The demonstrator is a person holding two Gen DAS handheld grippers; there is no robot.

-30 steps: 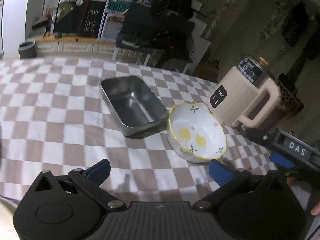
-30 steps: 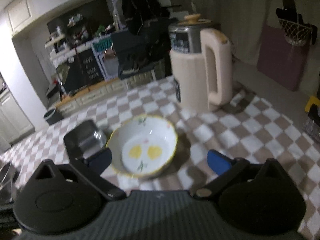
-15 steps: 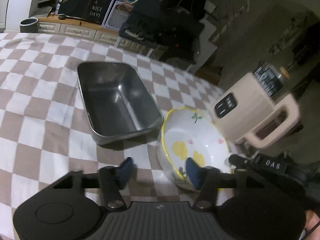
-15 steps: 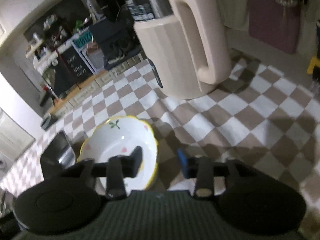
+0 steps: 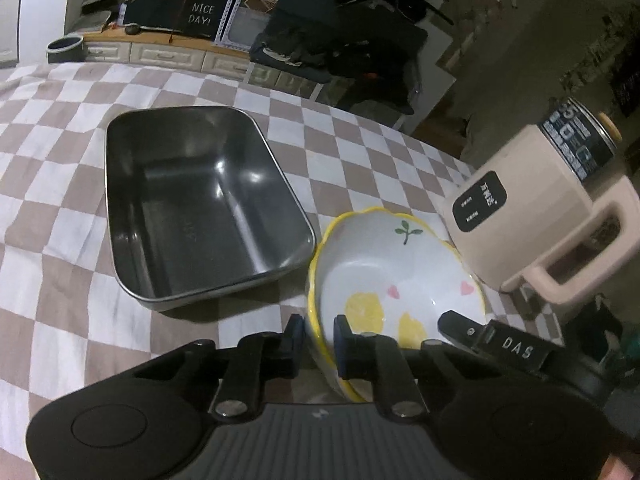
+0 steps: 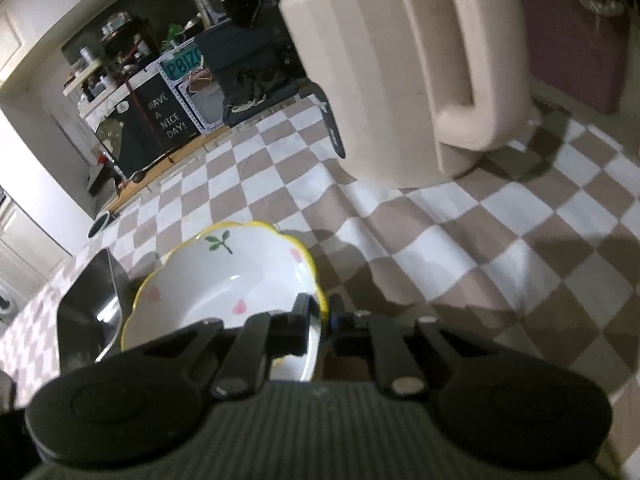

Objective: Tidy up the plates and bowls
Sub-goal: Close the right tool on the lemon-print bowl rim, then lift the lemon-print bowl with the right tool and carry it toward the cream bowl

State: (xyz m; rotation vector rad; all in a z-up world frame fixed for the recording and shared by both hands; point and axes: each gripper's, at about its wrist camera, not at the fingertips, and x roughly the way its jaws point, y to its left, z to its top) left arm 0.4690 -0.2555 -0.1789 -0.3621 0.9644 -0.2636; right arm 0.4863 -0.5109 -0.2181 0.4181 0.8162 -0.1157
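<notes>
Both hand-held grippers are clamped on the same bowl (image 5: 394,276): the left hand-held gripper (image 5: 319,334) pinches the near-left part of its yellow scalloped rim, one finger outside the wall and one inside; the right hand-held gripper (image 6: 320,312) pinches the rim on the opposite side, its fingers drawn close together with the wall of the bowl (image 6: 236,276) between them. In the left wrist view the right hand-held gripper (image 5: 460,326) shows as a black bar reaching to the bowl's right edge, marked DAS.

The bowl is white inside with yellow patches, small pink hearts and a green sprig; it sits over the checkered cloth of the table (image 5: 60,272), tilted slightly, and whether its base touches the cloth cannot be told; just to its left lies a rectangular metal tray (image 5: 200,204), its near-right corner almost touching the bowl's rim; the same tray (image 6: 90,308) appears at the left edge of the right wrist view, partly behind the bowl.

Beside the bowl on its right stands a beige kettle-like appliance (image 5: 548,216) with a thick handle and a dark control panel; from the right wrist camera the appliance (image 6: 404,68) rises large beyond the bowl; its top is cut off by the frame.
</notes>
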